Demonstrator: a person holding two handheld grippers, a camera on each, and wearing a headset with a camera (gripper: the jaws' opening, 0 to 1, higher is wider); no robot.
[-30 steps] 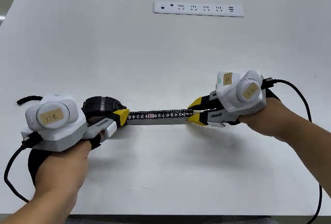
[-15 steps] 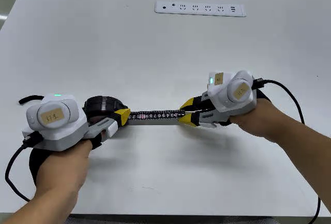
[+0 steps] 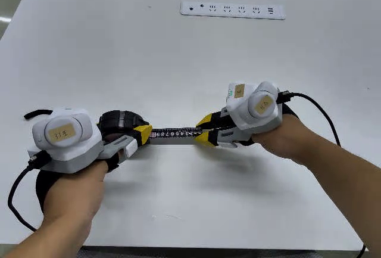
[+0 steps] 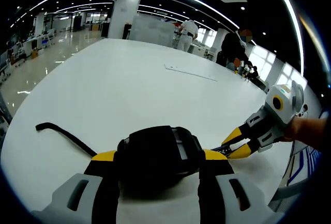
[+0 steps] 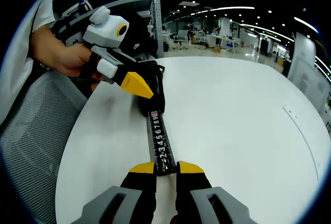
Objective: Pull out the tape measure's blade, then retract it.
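A: Case?
B: Rounded, black tape measure [image 3: 121, 122] on the smooth white table [image 3: 178, 61], clamped by the yellow-tipped left gripper [image 3: 130, 135].
A: Blade?
B: Flat, numbered blade [image 3: 172, 133] out; the right gripper [image 3: 204, 130] pinches its end.

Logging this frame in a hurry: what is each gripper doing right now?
Left gripper: closed, holding the tape measure.
Right gripper: closed, holding the blade.
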